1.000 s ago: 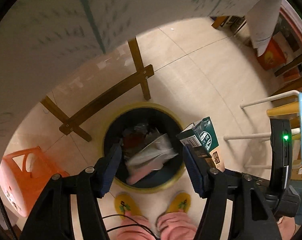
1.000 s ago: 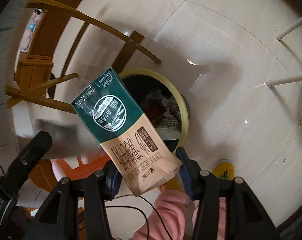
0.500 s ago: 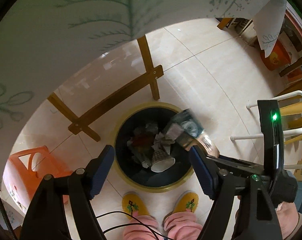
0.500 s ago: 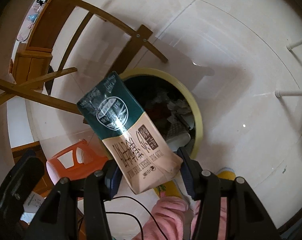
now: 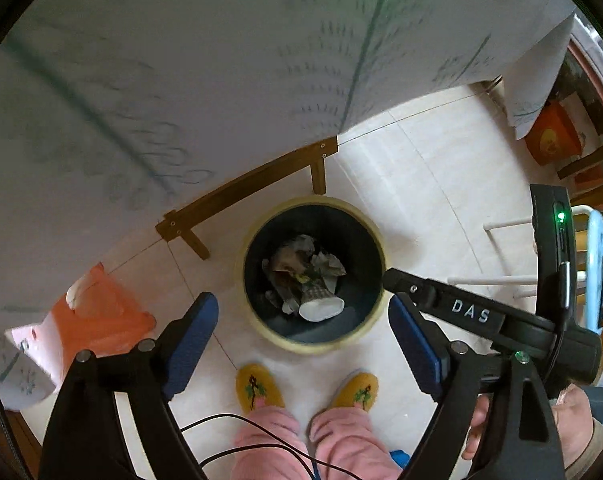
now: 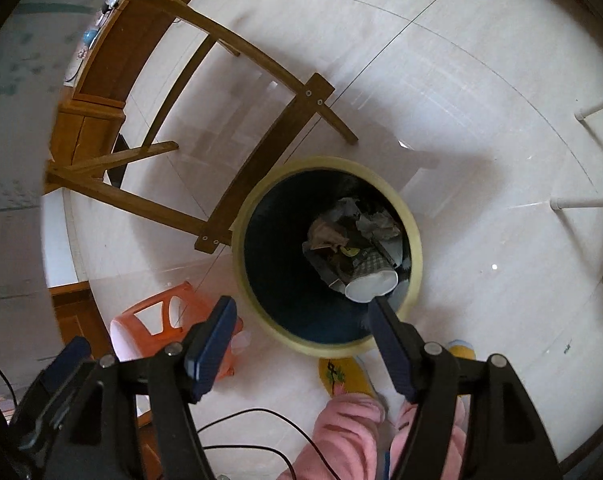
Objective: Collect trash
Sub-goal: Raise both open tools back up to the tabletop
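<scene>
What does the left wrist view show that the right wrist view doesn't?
Left wrist only: the right gripper's body from the side, a tablecloth overhead, both slippers.
Right wrist only: a wooden cabinet and more of the table frame.
Both: the bin with a paper cup on top, an orange stool, pink trousers; each view's own jaws open and empty.

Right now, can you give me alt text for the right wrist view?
The right tool hangs open and empty, jaws just opened, above a yellow-rimmed bin on a pale tiled floor. A paper cup lies on crumpled trash inside. An orange stool and wooden table legs stand left of it.
</scene>
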Demonstrator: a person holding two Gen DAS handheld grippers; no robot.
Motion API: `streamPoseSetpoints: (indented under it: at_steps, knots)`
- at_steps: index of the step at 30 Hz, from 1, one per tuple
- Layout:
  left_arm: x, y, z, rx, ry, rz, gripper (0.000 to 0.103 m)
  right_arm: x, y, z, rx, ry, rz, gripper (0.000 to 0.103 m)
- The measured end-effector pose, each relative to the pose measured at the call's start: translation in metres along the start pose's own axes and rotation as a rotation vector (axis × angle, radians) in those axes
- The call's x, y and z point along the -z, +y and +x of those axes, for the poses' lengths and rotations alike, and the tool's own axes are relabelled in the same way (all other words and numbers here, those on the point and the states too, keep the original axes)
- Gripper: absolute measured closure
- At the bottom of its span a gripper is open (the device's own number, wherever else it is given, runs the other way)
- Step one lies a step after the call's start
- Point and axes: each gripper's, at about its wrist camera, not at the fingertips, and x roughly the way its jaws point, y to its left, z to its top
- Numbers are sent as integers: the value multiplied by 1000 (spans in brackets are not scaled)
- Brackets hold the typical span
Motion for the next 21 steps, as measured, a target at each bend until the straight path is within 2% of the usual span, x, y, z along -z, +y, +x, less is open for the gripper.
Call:
streamPoseSetpoints:
  at_steps: [4,10,16,21]
  knots:
    - [7,1,-42,31,11,-18,16,9,10,-29,-2,-5,-9,34]
    - [10,-1,-129,69,-37,7,16,26,34,-100,-15,-51,-40,34]
    - [1,0,-225,97,-140,38,16,42,65,-182,-50,-121,-79,34]
    - [-8,3,-294,116,-239,63,16,53,100,-255,-77,-218,-140,34]
